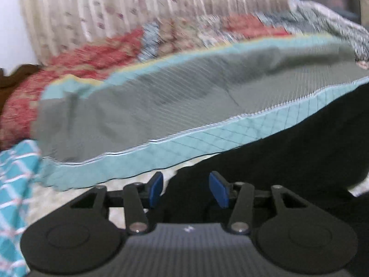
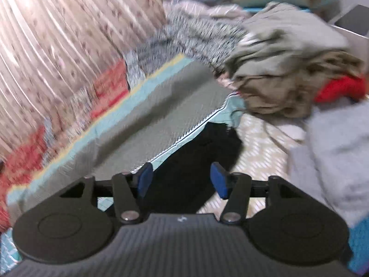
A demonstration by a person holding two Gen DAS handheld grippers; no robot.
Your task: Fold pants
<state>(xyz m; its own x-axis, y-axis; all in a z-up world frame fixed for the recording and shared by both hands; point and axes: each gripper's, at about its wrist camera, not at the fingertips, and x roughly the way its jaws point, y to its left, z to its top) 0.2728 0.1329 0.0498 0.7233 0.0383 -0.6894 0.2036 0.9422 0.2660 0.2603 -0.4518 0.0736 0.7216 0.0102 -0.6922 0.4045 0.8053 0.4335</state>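
The black pants (image 1: 299, 157) lie on the bed, filling the lower right of the left wrist view. My left gripper (image 1: 186, 184) hovers over their near edge, open, its blue pads (image 1: 155, 185) apart and gripping nothing. In the right wrist view the pants (image 2: 203, 147) run as a dark strip away from the jaws, towards a grey quilt. My right gripper (image 2: 182, 177) is open above that strip, and its pads (image 2: 219, 180) press on nothing. Both views are blurred.
A grey quilt with a teal border (image 1: 161, 106) (image 2: 150, 106) lies just beyond the pants. A heap of beige and grey clothes (image 2: 288, 69) is at the right, with a pale grey garment (image 2: 334, 150) nearer. A teal checked cloth (image 1: 13, 184) is at the left, a curtain (image 1: 115, 11) behind.
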